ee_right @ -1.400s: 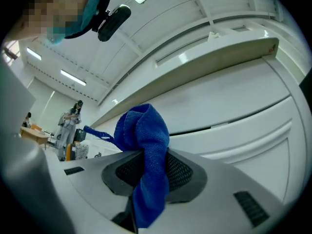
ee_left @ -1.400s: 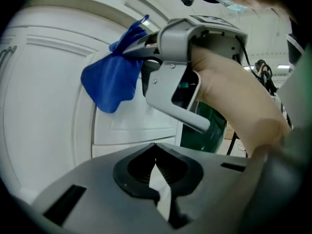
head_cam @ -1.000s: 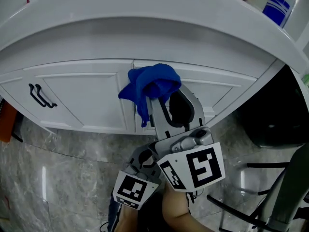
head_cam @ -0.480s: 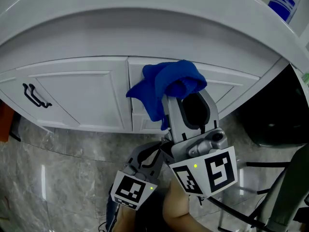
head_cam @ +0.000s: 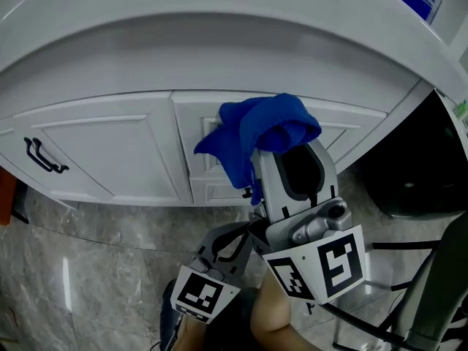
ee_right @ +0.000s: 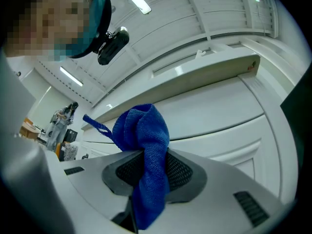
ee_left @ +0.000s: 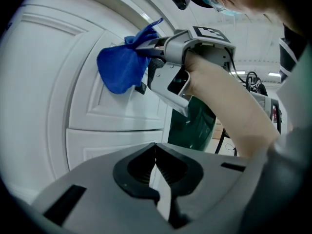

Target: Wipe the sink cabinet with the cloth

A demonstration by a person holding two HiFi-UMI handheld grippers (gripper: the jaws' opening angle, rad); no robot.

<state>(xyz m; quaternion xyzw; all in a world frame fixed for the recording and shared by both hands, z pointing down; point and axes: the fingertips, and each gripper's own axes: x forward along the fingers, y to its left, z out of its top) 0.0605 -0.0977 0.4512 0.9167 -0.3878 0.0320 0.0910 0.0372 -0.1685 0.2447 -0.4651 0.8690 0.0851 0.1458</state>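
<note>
With right tongs [ee_right: 146, 156] clamping the cloth [head_cam: 267, 123] and left tongs [ee_left: 155, 149] closed on nothing, press the wad flat against the mid-frame cabinet door [head_cam: 344, 132].

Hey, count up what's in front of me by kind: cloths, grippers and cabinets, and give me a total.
blue cloth: 1
grippers: 2 (left gripper, right gripper)
sink cabinet: 1
Total: 4
</note>
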